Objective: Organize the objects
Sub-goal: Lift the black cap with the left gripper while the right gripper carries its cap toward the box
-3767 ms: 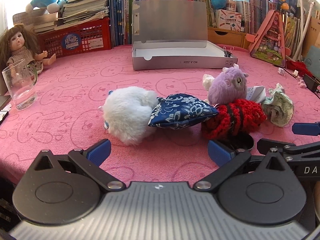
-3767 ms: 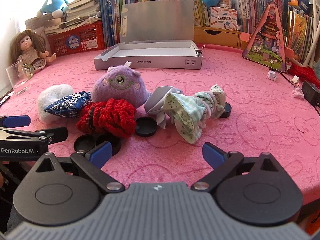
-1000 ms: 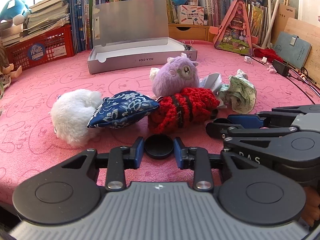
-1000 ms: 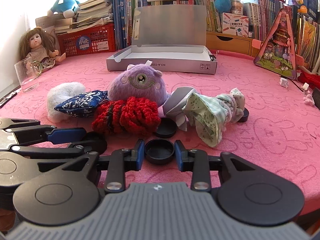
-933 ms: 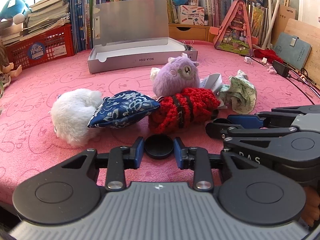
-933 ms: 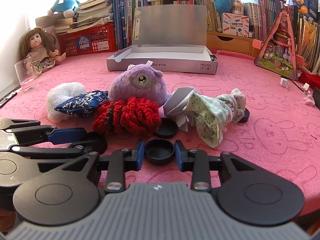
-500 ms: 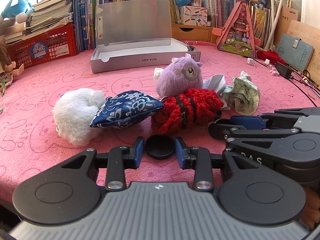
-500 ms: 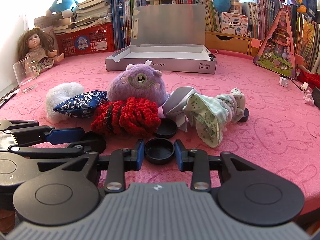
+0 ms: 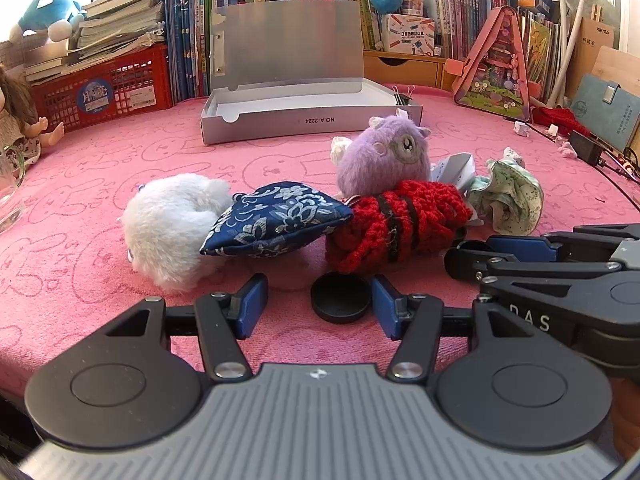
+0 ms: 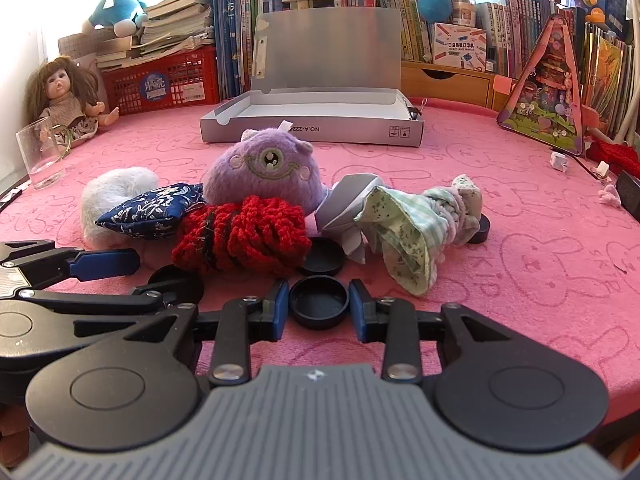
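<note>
Black lids (image 9: 341,298) on the pink cloth (image 9: 92,184): one being let go, one clamped.

Left gripper (image 9: 318,306) opening around a lid gripped a second ago; lid now on the cloth, touching only the right pad (image 9: 383,304). Right gripper (image 10: 319,306) clenched on its own black lid (image 10: 319,301), as a second ago. Probably sorted beside the red crocheted piece (image 9: 394,224), well short of the open grey box (image 9: 308,110).

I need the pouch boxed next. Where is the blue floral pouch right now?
In the left wrist view the blue floral pouch lies left of centre on the pink tablecloth, leaning on the white fluffy toy, its right tip touching the red knitted bundle.
</note>
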Tool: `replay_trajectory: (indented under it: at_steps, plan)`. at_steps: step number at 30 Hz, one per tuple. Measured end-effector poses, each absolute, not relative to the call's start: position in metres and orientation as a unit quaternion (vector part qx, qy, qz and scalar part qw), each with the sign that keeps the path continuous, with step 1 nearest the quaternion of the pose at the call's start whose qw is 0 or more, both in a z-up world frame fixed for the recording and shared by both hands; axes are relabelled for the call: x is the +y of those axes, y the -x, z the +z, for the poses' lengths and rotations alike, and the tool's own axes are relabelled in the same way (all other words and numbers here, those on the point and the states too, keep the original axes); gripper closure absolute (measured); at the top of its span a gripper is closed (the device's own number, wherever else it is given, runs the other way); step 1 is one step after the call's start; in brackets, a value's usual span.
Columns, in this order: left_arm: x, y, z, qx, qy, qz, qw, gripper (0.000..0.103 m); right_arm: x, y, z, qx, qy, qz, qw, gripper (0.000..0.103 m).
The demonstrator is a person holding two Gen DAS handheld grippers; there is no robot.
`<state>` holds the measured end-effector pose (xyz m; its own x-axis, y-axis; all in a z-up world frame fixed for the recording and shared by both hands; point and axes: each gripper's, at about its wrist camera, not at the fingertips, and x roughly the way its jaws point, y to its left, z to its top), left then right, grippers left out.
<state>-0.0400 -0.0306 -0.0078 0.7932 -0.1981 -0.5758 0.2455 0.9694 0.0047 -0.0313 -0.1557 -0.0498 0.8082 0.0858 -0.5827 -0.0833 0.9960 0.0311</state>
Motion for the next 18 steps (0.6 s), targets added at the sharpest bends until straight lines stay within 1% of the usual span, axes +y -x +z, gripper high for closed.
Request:
replay_trajectory:
  at_steps: [9, 11, 17, 18]
  plan:
    - [-0.0318, 0.0372, -0.0091, 0.294, -0.038, -0.117, 0.948, 0.045, -0.1528, 0.027, -0.0497, 0.309, 0.0, 0.041, 0.95, 0.065]
    - [-0.0325, 0.0377, -0.0089, 0.293, -0.039, -0.119, 0.948, 0.048, -0.1523, 0.0265, -0.0498, 0.31, 0.002, 0.041, 0.95, 0.065]
    - [-0.0369, 0.0424, -0.0087, 0.289, -0.042, -0.127, 0.948, 0.066, -0.1509, 0.0268, -0.0508, 0.309, 0.004, 0.045, 0.95, 0.065]
    - [-0.0368, 0.0426, -0.0086, 0.289, -0.041, -0.127, 0.948, 0.067, -0.1509, 0.0266, -0.0505, 0.31, 0.003, 0.047, 0.95, 0.065]
